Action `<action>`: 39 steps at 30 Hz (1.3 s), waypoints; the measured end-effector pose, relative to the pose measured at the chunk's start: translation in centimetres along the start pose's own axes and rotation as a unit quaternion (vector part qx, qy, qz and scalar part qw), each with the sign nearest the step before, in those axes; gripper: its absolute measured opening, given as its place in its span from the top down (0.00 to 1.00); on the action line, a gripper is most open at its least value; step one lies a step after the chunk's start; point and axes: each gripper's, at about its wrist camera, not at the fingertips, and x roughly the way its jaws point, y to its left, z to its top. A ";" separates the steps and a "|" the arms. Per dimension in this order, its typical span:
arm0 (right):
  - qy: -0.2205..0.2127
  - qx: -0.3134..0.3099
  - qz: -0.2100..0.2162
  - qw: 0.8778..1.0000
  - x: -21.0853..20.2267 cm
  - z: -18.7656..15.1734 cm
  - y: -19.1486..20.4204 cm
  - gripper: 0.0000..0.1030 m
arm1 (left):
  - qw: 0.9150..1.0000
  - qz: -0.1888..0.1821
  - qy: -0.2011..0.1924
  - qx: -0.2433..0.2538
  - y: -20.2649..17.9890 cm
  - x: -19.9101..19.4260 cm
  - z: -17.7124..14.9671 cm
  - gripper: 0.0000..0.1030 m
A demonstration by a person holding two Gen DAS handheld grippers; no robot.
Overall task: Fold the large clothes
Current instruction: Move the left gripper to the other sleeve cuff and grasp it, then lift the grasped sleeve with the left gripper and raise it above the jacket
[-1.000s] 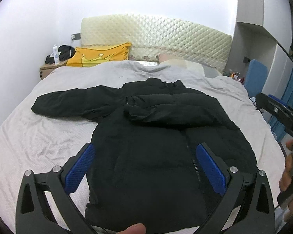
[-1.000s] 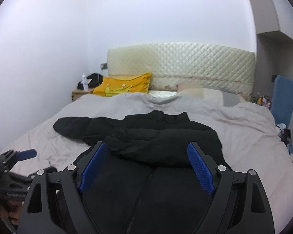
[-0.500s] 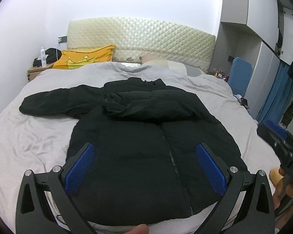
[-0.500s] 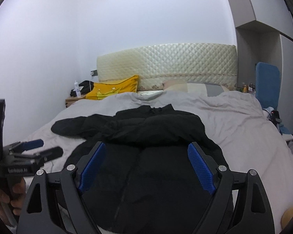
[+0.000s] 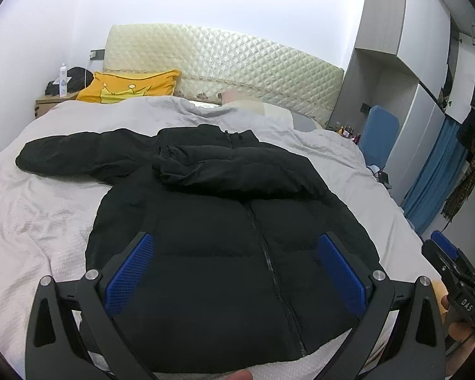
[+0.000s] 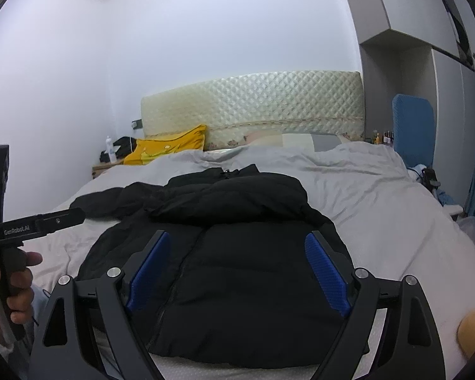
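On the grey-sheeted bed (image 5: 47,231), a black puffer jacket (image 5: 224,253) lies front up, zip closed, one sleeve (image 5: 234,171) folded across the chest, the other (image 5: 79,155) stretched toward the yellow pillow (image 5: 129,87). The left gripper (image 5: 234,269) hovers above the hem, jaws spread wide, blue pads (image 5: 128,272) holding nothing. The right gripper (image 6: 237,272) hovers likewise, wide open and empty. Compared with one second ago, both cameras have drawn back and shifted sideways: the hem is now fully visible, and the left gripper's handle reaches further into the right wrist view.
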 end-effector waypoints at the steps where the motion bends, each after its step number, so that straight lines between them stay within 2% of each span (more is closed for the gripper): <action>1: -0.001 0.003 -0.003 1.000 0.0 -0.1 -0.2 0.14 | 1.000 0.001 0.002 -0.001 0.3 0.2 0.3 0.00; 2: -0.001 0.005 -0.005 1.000 0.0 -0.1 -0.4 0.12 | 1.000 0.002 0.004 -0.001 0.6 0.4 0.5 0.00; 4: -0.002 0.009 -0.007 1.000 0.0 -0.2 -0.7 0.01 | 1.000 0.002 0.013 -0.004 1.8 1.0 1.6 0.00; 8: -0.008 0.011 -0.010 1.000 0.0 -0.3 -0.9 0.00 | 0.999 -0.022 0.032 -0.004 4.4 2.7 4.8 0.00; 15: -0.012 0.012 -0.019 1.000 0.9 -0.5 -1.1 0.00 | 0.999 -0.013 0.035 -0.037 10.3 5.9 12.4 0.00; 19: -0.016 0.022 -0.018 0.999 1.1 -0.6 -1.6 0.00 | 0.997 0.022 0.042 -0.064 15.0 8.1 15.3 0.00; 26: -0.007 0.034 -0.030 0.999 2.0 -0.8 -2.6 0.00 | 0.988 0.068 0.056 -0.126 23.9 11.5 17.7 0.00; 29: 0.002 0.043 -0.035 0.998 2.6 -1.0 -2.9 0.00 | 0.981 0.088 0.063 -0.159 27.7 12.9 17.5 0.00; 34: 0.021 0.049 -0.046 0.997 3.9 -1.1 -3.3 0.00 | 0.967 0.112 0.080 -0.216 34.5 15.4 15.5 0.00; 39: 0.047 0.046 -0.048 0.997 5.5 -1.4 -3.0 0.00 | 0.939 0.106 0.080 -0.317 42.0 16.9 11.6 0.00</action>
